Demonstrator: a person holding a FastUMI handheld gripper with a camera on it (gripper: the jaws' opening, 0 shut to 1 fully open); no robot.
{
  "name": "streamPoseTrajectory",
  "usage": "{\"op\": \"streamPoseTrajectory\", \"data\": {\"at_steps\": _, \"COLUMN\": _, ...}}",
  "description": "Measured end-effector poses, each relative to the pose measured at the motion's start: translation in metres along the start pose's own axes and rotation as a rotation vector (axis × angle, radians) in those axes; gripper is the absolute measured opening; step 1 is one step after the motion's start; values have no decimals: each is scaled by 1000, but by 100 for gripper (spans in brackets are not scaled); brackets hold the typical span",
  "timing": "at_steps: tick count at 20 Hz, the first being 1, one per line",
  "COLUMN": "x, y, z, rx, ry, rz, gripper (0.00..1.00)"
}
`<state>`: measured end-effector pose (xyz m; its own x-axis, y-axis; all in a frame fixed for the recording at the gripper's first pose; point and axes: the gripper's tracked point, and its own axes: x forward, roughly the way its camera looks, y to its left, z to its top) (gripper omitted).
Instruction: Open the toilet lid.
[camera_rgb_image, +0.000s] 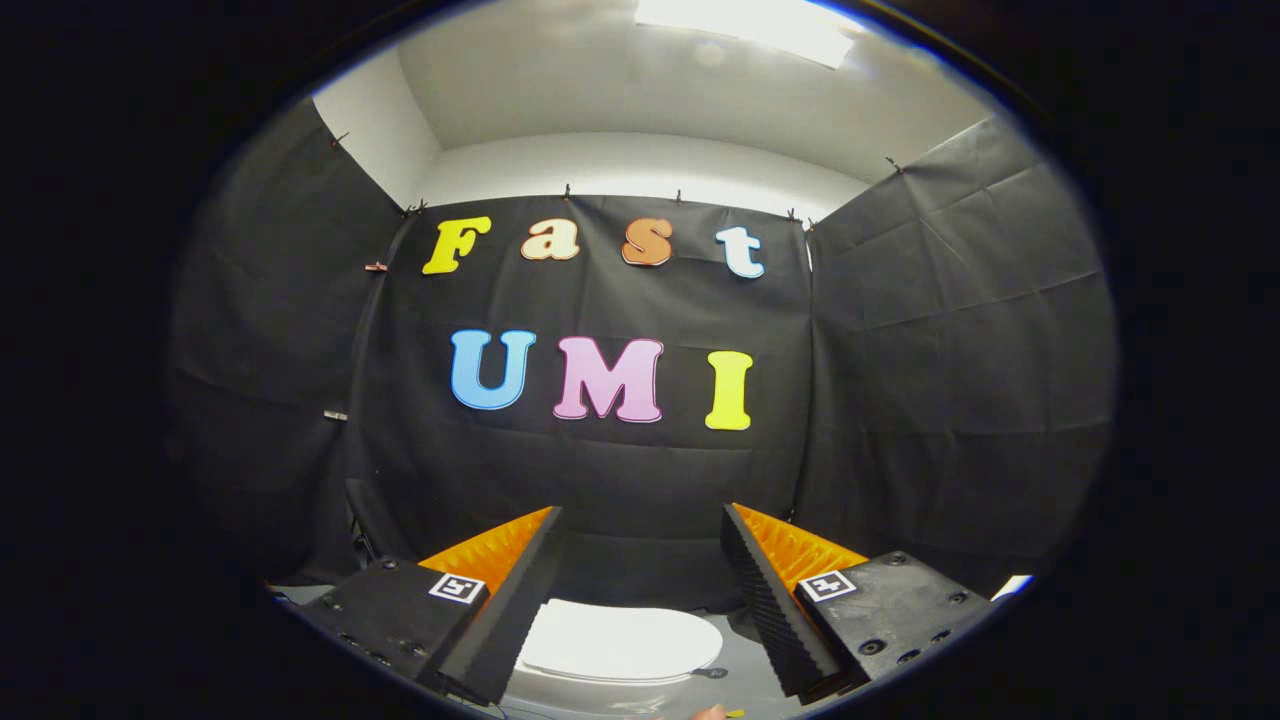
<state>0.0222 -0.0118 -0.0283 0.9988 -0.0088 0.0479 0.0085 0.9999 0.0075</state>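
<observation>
- Gripper view: the tool (640, 520) is held level and looks across the booth at the black cloth wall (620, 470), which hangs on three sides under a white ceiling.
- The tool's two fingers (505, 610) stand wide apart, with nothing between them and nothing touching their ridged inner faces.
- The toilet lid (620, 640) lies below the tool, seen through the gap between the fingers; it is white, oval and down flat on the toilet.
- The lid sits low and near the base of the fingers, closer to the left finger, whose edge covers part of the lid's left side.
- The lid's rim shows as a thin white band along its near edge, over the white bowl (600, 685) beneath.
- A grey floor (740, 680) shows to the right of the lid, between it and the right finger.
- A ceiling light (750, 25) glows bright above the back wall.
- Each finger mount carries a small square black-and-white marker (457, 587).
</observation>
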Motion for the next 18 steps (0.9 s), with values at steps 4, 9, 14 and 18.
{"op": "streamPoseTrajectory", "data": {"at_steps": 4, "x": 6, "y": -6, "z": -19, "rx": 3, "ry": 9, "rz": 4, "gripper": 98}}
{"op": "streamPoseTrajectory", "data": {"at_steps": 9, "x": 14, "y": -6, "z": -41, "rx": 23, "ry": -5, "rz": 52, "gripper": 98}}
{"op": "streamPoseTrajectory", "data": {"at_steps": 14, "x": 23, "y": -14, "z": -91, "rx": 2, "ry": 35, "rz": 84, "gripper": 98}}
{"op": "streamPoseTrajectory", "data": {"at_steps": 18, "x": 31, "y": -15, "z": -143, "rx": 7, "ry": 109, "rz": 135, "gripper": 98}}
